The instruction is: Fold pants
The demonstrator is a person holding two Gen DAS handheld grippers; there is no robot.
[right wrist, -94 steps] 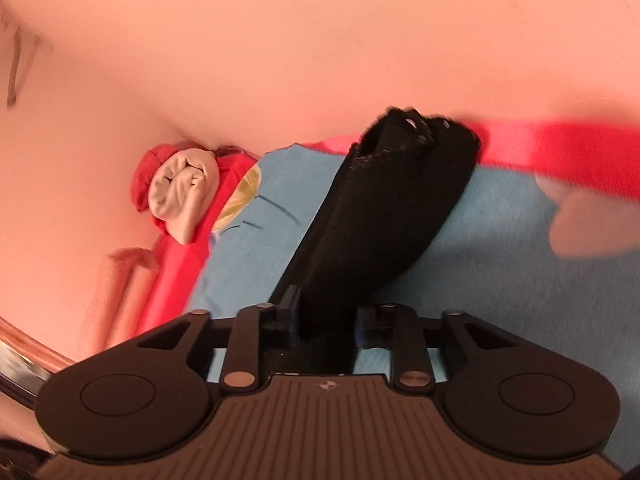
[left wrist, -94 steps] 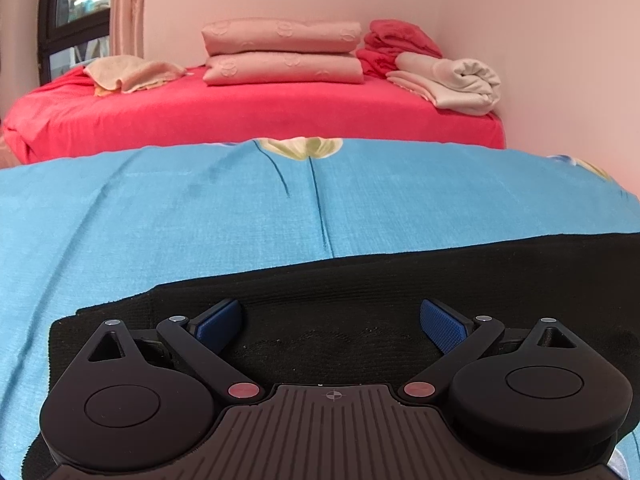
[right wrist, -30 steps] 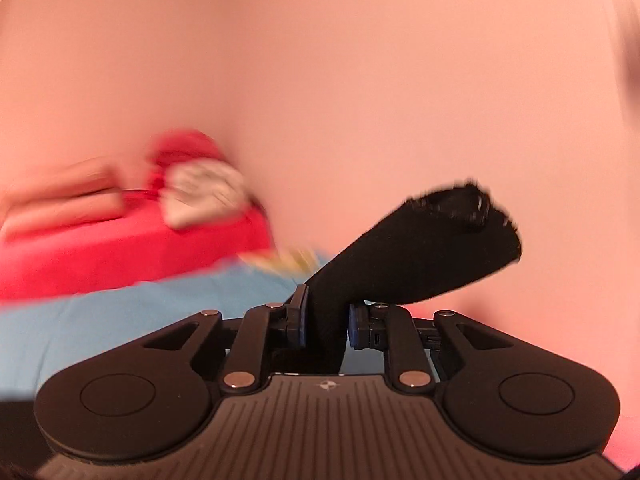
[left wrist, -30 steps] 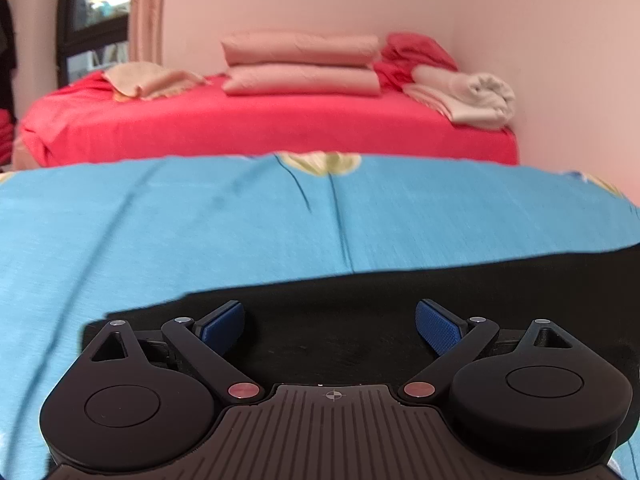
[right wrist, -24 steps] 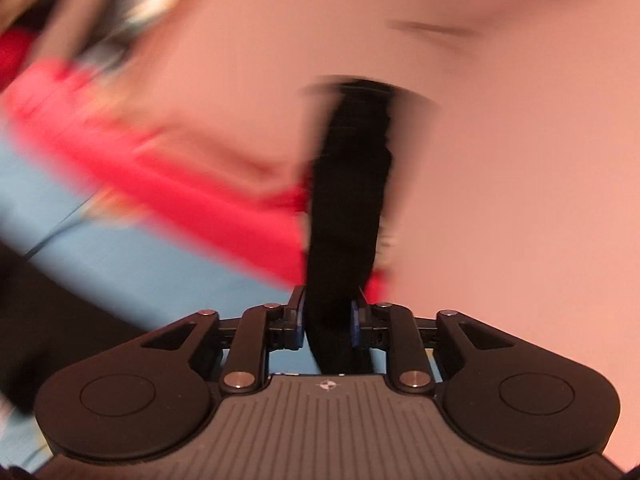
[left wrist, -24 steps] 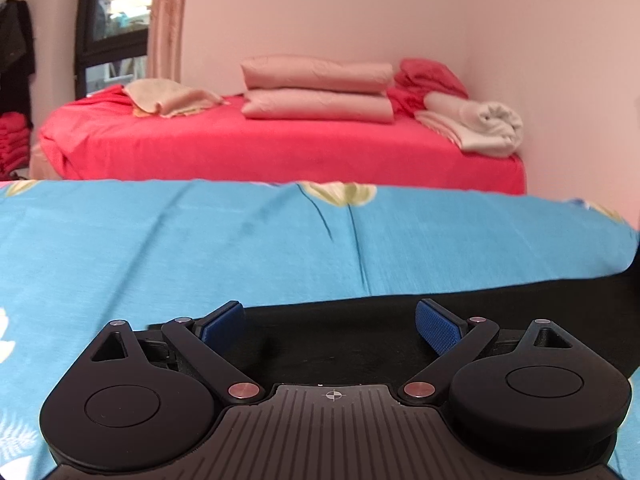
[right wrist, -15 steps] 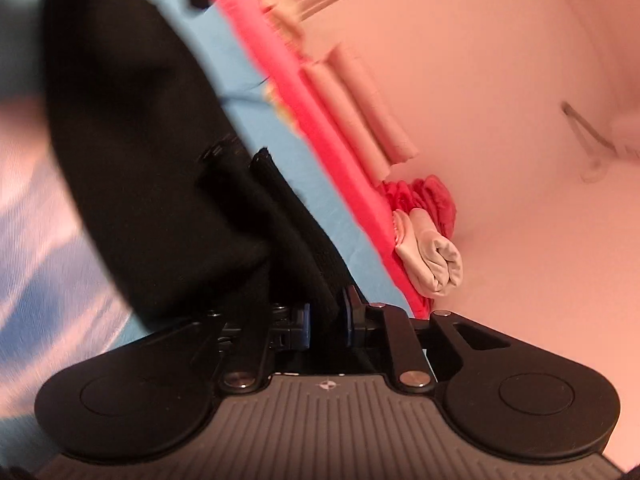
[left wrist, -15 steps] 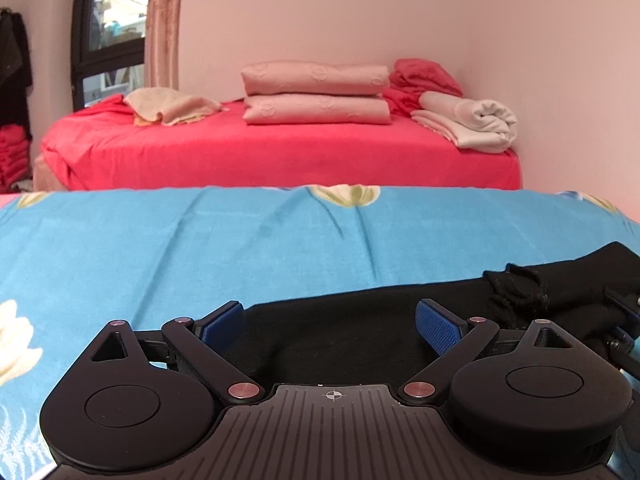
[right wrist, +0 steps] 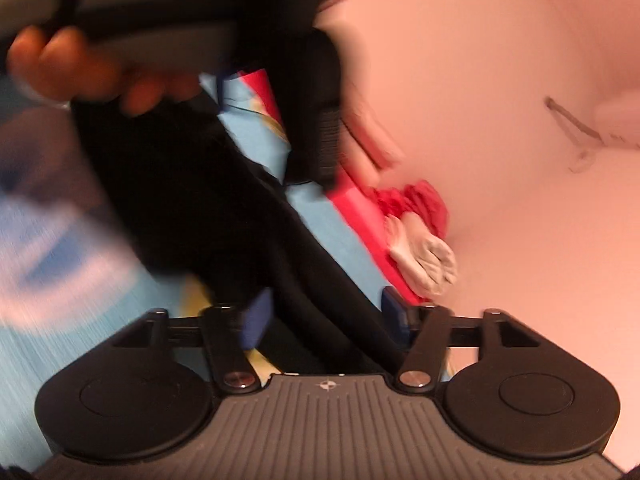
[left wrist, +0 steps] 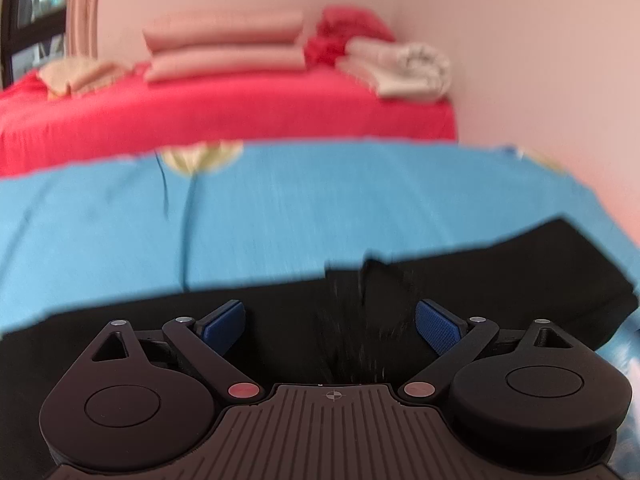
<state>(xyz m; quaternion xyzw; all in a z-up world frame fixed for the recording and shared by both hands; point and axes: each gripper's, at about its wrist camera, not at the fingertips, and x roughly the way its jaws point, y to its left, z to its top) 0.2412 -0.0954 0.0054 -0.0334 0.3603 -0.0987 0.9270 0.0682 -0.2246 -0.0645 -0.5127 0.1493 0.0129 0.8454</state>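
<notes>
Black pants are seen lying across the near part of a blue sheet, running from the left edge to the right in the left wrist view. A doubled layer is visible on the right half, where 1 end has been laid over the rest; its ragged edge sits near the middle. 1 fold is judged to be down, roughly in half lengthwise.

The left gripper is held low over the cloth with its blue pads spread wide. Nothing is pinched between them; the pants lie beneath and between.

The right gripper is caught with its jaws opening. Black cloth is seen running between them, but the pads are not pressed on it, so the end is judged to be in release. The right wrist view is blurred and tilted. A hand holding the other tool is seen at the upper left.

On the far side, a red bed with stacked pillows and a rolled blanket is noted.

Left to do, as judged: the layers need squaring, and at least 1 more fold across is needed for a compact bundle. The edges are not yet aligned.
</notes>
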